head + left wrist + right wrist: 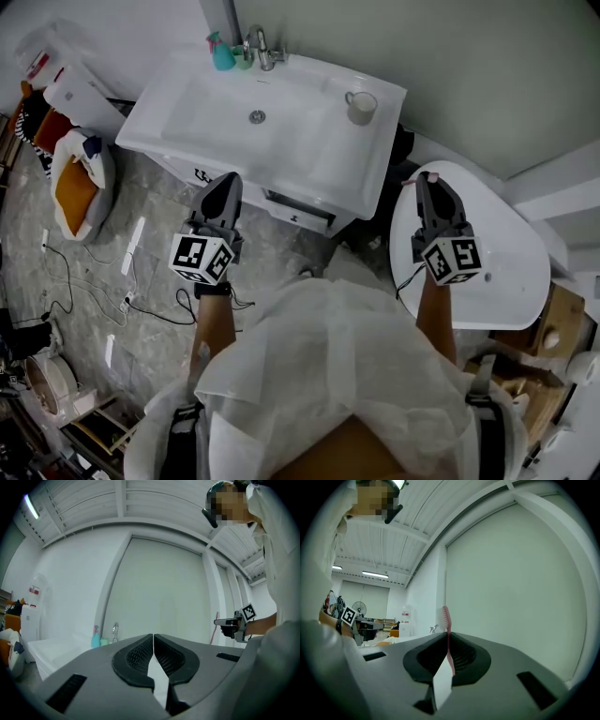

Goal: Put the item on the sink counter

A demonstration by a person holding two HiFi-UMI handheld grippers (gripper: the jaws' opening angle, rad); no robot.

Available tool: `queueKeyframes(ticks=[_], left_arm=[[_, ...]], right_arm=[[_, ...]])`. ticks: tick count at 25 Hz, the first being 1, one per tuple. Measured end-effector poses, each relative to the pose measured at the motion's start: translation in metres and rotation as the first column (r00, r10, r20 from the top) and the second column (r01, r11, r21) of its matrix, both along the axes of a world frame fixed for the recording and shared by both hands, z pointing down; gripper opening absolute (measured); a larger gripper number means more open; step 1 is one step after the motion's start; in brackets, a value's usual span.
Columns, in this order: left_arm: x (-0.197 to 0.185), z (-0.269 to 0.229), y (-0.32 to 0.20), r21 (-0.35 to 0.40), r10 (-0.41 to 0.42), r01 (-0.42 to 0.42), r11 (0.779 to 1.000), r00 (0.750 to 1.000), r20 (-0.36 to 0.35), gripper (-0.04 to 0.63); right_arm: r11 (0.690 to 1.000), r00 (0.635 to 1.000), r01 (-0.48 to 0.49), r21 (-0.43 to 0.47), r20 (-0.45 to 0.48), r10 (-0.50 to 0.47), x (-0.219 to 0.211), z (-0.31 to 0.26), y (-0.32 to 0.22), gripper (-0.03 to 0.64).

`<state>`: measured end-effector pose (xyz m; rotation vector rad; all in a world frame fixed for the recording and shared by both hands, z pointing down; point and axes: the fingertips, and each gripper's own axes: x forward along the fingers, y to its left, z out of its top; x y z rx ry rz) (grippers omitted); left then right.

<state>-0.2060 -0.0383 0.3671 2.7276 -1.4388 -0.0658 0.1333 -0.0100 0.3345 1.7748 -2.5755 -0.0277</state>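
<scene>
A pink toothbrush [446, 620] stands upright between the jaws of my right gripper [447, 638], which is shut on its handle. In the head view the right gripper [425, 180] hovers over a white rounded top, to the right of the white sink counter [319, 159]; the toothbrush's pink tip [433, 176] shows at the jaws. My left gripper [224, 182] hangs by the counter's front edge, its jaws shut with nothing between them [153, 637]. The left gripper view also catches the right gripper [230, 623] holding the toothbrush [216, 631].
On the counter stand a white cup [361, 107] at the back right, a teal bottle [222, 53] and a faucet [263, 49] at the back. The white rounded top [511, 272] lies right of the sink. An orange-and-white bag [77, 187] and cables [141, 305] are on the floor at left.
</scene>
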Motion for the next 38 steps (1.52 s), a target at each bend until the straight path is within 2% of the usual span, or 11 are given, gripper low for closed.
queueKeyframes(ticks=[8, 25, 32, 38], left_arm=[[0.014, -0.001, -0.041, -0.009, -0.003, 0.003, 1.000, 1.000, 0.010, 0.018], [0.111, -0.023, -0.154, 0.009, 0.083, -0.083, 0.996, 0.995, 0.047, 0.020], [0.149, -0.028, -0.183, 0.009, 0.119, -0.120, 0.993, 0.991, 0.068, 0.018], [0.167, -0.025, -0.198, -0.005, 0.175, -0.175, 0.985, 0.982, 0.073, 0.018]], right_arm=[[1.000, 1.000, 0.017, -0.005, 0.020, -0.017, 0.008, 0.002, -0.042, 0.018], [1.000, 0.998, 0.027, 0.012, 0.060, -0.028, 0.071, -0.013, -0.138, 0.018], [0.998, 0.994, 0.052, 0.030, 0.092, -0.054, 0.084, -0.014, -0.162, 0.018], [0.999, 0.993, 0.025, 0.028, 0.113, -0.028, 0.086, -0.007, -0.173, 0.018]])
